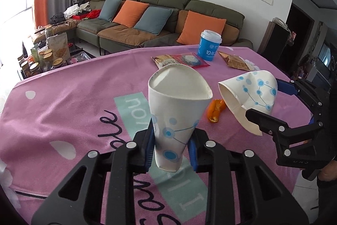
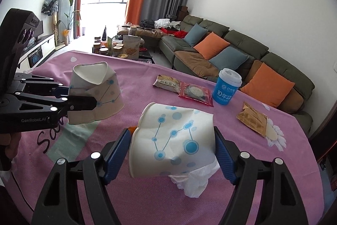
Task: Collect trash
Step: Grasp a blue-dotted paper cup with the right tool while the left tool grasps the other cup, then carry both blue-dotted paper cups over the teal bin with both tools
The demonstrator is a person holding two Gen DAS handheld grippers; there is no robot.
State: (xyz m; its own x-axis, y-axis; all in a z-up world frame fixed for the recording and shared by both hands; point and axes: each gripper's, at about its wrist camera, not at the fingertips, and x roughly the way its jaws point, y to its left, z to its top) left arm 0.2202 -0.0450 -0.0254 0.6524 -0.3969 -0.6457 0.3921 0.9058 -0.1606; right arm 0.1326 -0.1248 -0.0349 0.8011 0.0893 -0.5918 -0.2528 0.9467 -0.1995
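My left gripper point(image 1: 171, 148) is shut on the lower part of a white paper cup with blue dots point(image 1: 179, 102), squeezing it flat at the bottom; the cup stands upright just above the pink tablecloth point(image 1: 73, 102). This same cup point(image 2: 94, 90) and the left gripper point(image 2: 84, 99) show at the left of the right wrist view. My right gripper point(image 2: 172, 150) is shut across a second dotted paper cup point(image 2: 170, 140) lying on its side, mouth to the left, crumpled. A white tissue point(image 2: 194, 182) pokes out under it. An orange peel point(image 1: 215, 110) lies between the cups.
Farther back on the table lie a beige snack wrapper point(image 2: 166, 80), a red wrapper point(image 2: 195, 93), a blue cup with a white lid point(image 2: 226, 86) and a brown wrapper point(image 2: 252, 117). A green sofa point(image 1: 160, 20) with cushions stands behind. A cluttered low table point(image 2: 120, 47) lies beyond.
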